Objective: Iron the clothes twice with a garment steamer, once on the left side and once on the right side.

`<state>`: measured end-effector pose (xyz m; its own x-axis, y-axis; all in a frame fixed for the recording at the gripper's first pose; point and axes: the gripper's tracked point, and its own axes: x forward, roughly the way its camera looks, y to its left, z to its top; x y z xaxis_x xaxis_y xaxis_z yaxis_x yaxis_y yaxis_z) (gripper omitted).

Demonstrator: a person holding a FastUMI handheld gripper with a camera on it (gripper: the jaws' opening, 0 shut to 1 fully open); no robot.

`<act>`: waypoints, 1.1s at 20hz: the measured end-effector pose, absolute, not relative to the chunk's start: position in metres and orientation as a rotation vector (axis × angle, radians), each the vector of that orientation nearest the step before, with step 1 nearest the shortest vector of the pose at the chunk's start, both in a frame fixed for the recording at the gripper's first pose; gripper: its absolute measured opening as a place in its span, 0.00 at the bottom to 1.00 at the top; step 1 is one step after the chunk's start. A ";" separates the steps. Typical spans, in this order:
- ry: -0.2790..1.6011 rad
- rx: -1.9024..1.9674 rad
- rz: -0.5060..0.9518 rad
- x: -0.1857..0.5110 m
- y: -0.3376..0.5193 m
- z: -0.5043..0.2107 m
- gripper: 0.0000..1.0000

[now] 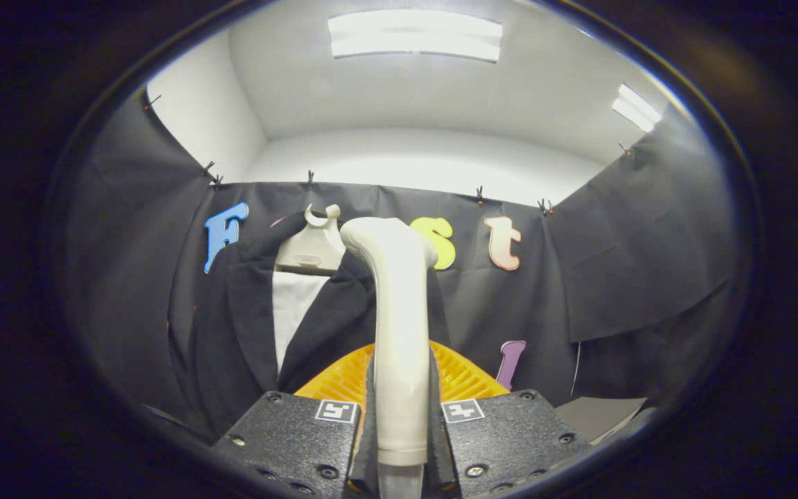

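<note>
The steamer (399, 326) is clamped upright between both fingers of the hand-held gripper (400, 423). Just beyond the steamer and to its left, the jacket (233, 333) is hung on a white hanger (312, 246). An orange basket (461, 374) is seen just behind the steamer's handle.

Gripper (400, 423) upright, fingers (364, 416) pointing fwd/up. Both pads clamped tight on steamer (399, 333) handle, one each side. Jaws nearly closed around it.

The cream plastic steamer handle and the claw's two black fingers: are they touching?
Touching. The gripper view shows both black fingers pressed against the steamer handle, no gap either side.
</note>
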<state>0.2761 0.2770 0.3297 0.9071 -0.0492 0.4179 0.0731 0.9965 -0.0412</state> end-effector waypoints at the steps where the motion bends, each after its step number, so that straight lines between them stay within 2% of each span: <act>1: -0.431 -0.068 -0.072 0.282 0.281 0.332 0.31; 9: -0.334 -0.131 -0.133 0.316 0.300 0.296 0.31; 18: -0.252 -0.174 -0.199 0.305 0.299 0.240 0.31; 22: -0.207 -0.194 -0.166 0.303 0.313 0.212 0.31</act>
